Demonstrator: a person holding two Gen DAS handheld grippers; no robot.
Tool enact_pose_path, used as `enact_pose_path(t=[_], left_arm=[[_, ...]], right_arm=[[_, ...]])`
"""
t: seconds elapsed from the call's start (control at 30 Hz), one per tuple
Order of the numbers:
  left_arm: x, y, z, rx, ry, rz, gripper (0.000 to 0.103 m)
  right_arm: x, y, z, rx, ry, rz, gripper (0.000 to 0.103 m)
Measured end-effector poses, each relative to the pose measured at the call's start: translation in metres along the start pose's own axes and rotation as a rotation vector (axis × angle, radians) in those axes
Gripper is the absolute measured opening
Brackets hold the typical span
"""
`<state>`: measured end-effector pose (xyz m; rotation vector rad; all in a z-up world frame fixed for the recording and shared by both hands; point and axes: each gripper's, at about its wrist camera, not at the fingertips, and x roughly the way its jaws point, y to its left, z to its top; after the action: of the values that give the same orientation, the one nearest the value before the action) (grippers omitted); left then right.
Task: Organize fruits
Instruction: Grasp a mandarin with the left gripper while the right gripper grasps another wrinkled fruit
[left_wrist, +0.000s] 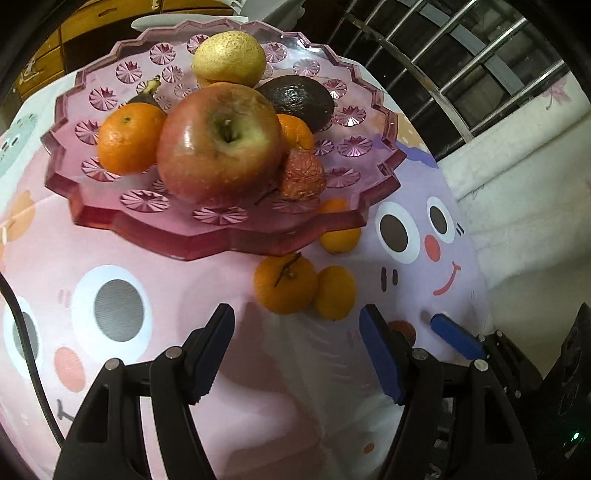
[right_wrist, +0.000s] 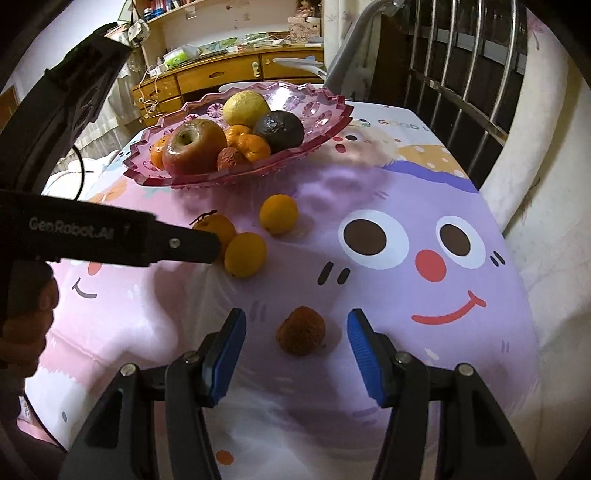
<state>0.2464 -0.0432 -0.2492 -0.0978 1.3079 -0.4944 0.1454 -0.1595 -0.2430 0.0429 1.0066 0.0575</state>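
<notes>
A pink glass fruit plate (left_wrist: 155, 225) (right_wrist: 328, 110) holds an apple (left_wrist: 218, 142), a yellow pear (left_wrist: 229, 59), an avocado (left_wrist: 295, 98), oranges and a wrinkled reddish fruit (left_wrist: 301, 175). Three oranges lie on the cloth below the plate: a stemmed one (left_wrist: 284, 284) (right_wrist: 218, 225) and two yellower ones (left_wrist: 334, 291) (left_wrist: 340, 236). My left gripper (left_wrist: 297, 350) is open and empty, just short of them. My right gripper (right_wrist: 295, 354) is open around a brown wrinkled fruit (right_wrist: 301, 330) on the cloth, not touching it.
A cartoon-face tablecloth (right_wrist: 406, 258) covers the table. A metal railing (right_wrist: 461, 66) runs along the right. A wooden desk (right_wrist: 221, 77) stands behind. The left gripper's body (right_wrist: 92, 236) crosses the left of the right wrist view.
</notes>
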Motion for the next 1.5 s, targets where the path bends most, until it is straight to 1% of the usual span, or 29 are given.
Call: enact_pose_path(t=[0.07, 0.1, 0.2, 0.3, 0.37, 0.5, 0.53, 0.6, 0.63, 0.67, 0.73, 0.87, 1.07, 1.2, 1.33, 1.5], left_arm=[[0.003, -0.001, 0.001, -0.009, -0.014, 0.003, 0.069], [0.005, -0.002, 0.002, -0.012, -0.019, 0.008, 0.069], [0.009, -0.003, 0.005, -0.019, -0.026, 0.016, 0.069], [0.013, -0.004, 0.007, -0.024, -0.03, 0.028, 0.068], [0.013, -0.003, 0.007, -0.035, -0.033, 0.031, 0.062], [0.017, -0.002, 0.01, -0.055, -0.043, 0.021, 0.056], [0.017, -0.002, 0.01, -0.06, -0.049, 0.014, 0.052], [0.017, -0.001, 0.011, -0.068, -0.055, 0.015, 0.051], [0.017, 0.0, 0.011, -0.072, -0.059, 0.016, 0.049], [0.016, 0.002, 0.011, -0.076, -0.063, 0.02, 0.044], [0.015, 0.007, 0.011, -0.087, -0.065, 0.032, 0.038], [0.014, 0.015, 0.011, -0.115, -0.067, 0.002, 0.037], [0.013, 0.015, 0.008, -0.097, -0.052, -0.005, 0.035], [0.008, 0.015, 0.004, -0.084, -0.052, -0.009, 0.035], [0.0, 0.02, -0.006, -0.113, -0.04, -0.026, 0.035], [-0.017, 0.031, -0.019, -0.134, -0.037, -0.027, 0.035]], right_arm=[[0.002, -0.001, 0.0, -0.006, 0.004, 0.01, 0.057], [0.003, -0.001, 0.0, -0.01, 0.007, 0.02, 0.055], [0.006, -0.001, 0.0, -0.022, 0.016, 0.044, 0.044], [0.008, -0.001, 0.0, -0.056, 0.026, 0.058, 0.04], [0.008, -0.002, -0.001, -0.074, 0.026, 0.059, 0.037], [0.009, -0.007, 0.0, -0.079, 0.035, 0.065, 0.034], [0.01, -0.008, 0.0, -0.08, 0.037, 0.064, 0.032], [0.01, -0.01, 0.0, -0.081, 0.04, 0.065, 0.03], [0.01, -0.011, 0.0, -0.079, 0.041, 0.07, 0.029], [0.01, -0.012, 0.0, -0.075, 0.043, 0.075, 0.029], [0.011, -0.013, 0.001, -0.071, 0.046, 0.08, 0.029], [0.011, -0.014, 0.002, -0.063, 0.05, 0.087, 0.029], [0.012, -0.015, 0.004, -0.048, 0.056, 0.107, 0.028], [0.011, -0.011, 0.007, -0.061, 0.059, 0.118, 0.027], [0.006, -0.003, 0.014, -0.086, 0.045, 0.164, 0.027], [-0.003, 0.013, 0.03, -0.119, 0.014, 0.207, 0.027]])
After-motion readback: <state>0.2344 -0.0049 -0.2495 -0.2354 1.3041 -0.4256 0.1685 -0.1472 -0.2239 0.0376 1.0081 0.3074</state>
